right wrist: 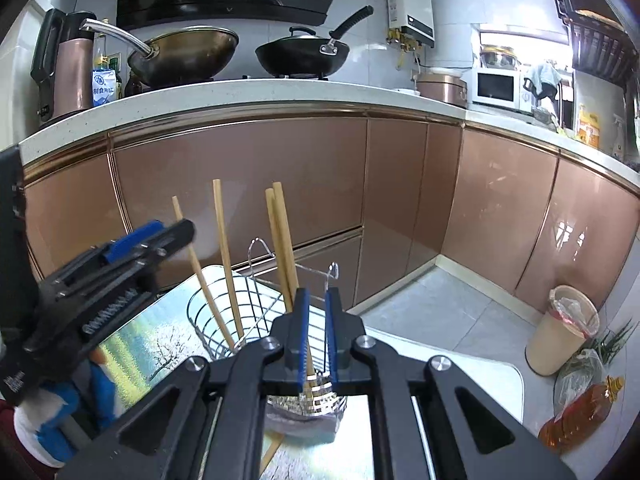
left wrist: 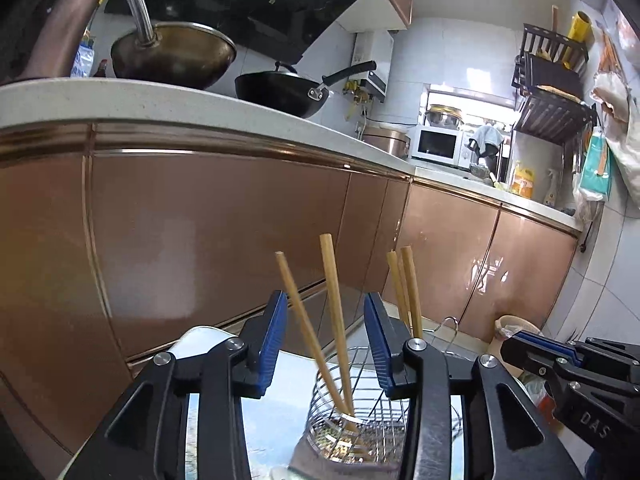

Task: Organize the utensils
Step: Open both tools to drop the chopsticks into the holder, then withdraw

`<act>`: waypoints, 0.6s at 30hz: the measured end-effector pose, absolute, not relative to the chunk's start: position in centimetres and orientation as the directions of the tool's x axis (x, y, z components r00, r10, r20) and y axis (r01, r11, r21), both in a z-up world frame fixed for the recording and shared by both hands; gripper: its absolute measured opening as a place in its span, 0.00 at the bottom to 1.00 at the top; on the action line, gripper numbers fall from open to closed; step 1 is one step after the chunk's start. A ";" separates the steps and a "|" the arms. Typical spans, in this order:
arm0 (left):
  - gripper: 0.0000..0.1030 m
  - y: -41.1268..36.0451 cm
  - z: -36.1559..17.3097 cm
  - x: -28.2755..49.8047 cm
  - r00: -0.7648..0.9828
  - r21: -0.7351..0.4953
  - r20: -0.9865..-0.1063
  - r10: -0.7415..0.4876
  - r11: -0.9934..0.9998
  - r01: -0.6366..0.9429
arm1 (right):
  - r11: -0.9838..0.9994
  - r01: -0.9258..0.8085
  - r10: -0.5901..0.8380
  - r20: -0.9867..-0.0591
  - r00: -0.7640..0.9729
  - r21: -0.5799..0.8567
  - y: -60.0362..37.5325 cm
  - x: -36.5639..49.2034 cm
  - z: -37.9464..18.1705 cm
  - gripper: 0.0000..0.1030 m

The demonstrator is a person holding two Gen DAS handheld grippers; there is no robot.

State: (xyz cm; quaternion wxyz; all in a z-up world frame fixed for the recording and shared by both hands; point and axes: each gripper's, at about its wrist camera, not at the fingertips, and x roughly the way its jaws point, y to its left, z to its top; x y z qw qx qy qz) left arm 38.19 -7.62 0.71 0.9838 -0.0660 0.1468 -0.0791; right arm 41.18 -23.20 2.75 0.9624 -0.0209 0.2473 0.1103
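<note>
A wire utensil basket point(left wrist: 360, 428) stands on a table with a printed landscape top point(right wrist: 160, 340). Two wooden chopsticks point(left wrist: 336, 320) stand tilted in its left cup, and a closer pair point(left wrist: 412, 292) leans in another part. My left gripper point(left wrist: 325, 300) is open around the two tilted chopsticks, its blue pads clear of them. It shows blurred at the left of the right wrist view point(right wrist: 176, 232). My right gripper point(right wrist: 317, 296) is shut on the basket's wire edge point(right wrist: 260, 308), just below a hook. A loose chopstick point(right wrist: 272, 452) lies on the table under it.
Copper-coloured cabinet doors point(right wrist: 240, 184) face the table under a white counter point(right wrist: 280, 92) with two woks. On the floor at right stand a lined bin point(right wrist: 560, 332) and an oil bottle point(right wrist: 576, 416). A person's blue and white sleeve point(right wrist: 60, 420) is at lower left.
</note>
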 end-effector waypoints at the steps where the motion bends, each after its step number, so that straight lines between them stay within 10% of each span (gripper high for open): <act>1: 0.40 -7.4 0.9 37.8 0.944 -0.148 -0.280 -0.173 0.980 0.135 | 0.975 -0.220 0.200 -0.481 0.854 0.016 -23.3 40.7 3.0 0.08; 18: 0.62 -0.1 10.1 30.1 0.907 -0.087 -0.386 -0.168 0.985 0.146 | 0.988 -0.155 0.147 -0.412 0.899 0.014 -25.3 30.0 13.6 0.13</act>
